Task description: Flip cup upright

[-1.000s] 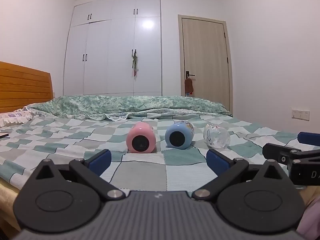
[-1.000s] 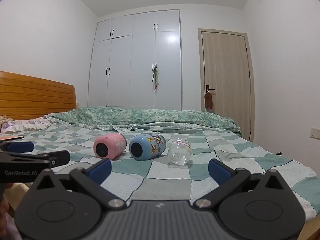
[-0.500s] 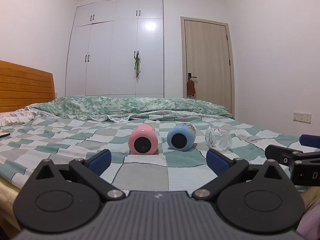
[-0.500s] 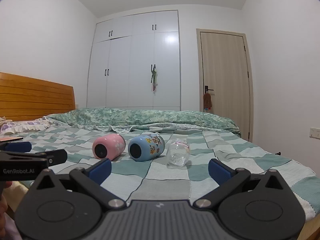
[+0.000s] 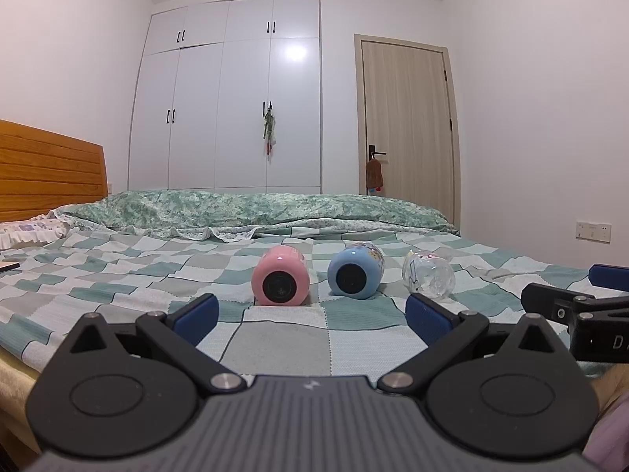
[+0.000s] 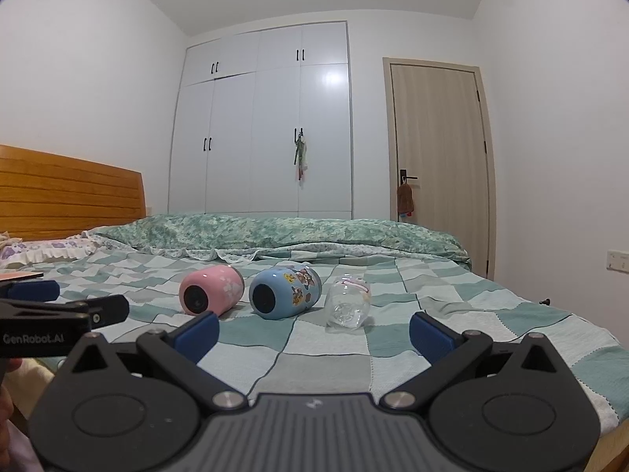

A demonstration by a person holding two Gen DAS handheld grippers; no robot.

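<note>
Right, both mine spread wide, empty | pink cup (image 5: 280,282) lying sideways on bed (image 5: 275,346) | I'd straddle its barrel square with left gripper (image 5: 310,312), squeeze gently, then tip.

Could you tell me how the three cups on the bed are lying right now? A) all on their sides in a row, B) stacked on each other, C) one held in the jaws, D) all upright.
A: the pink cup, blue cup and clear cup each lie tipped over on the checked bedspread, side by side.
</note>
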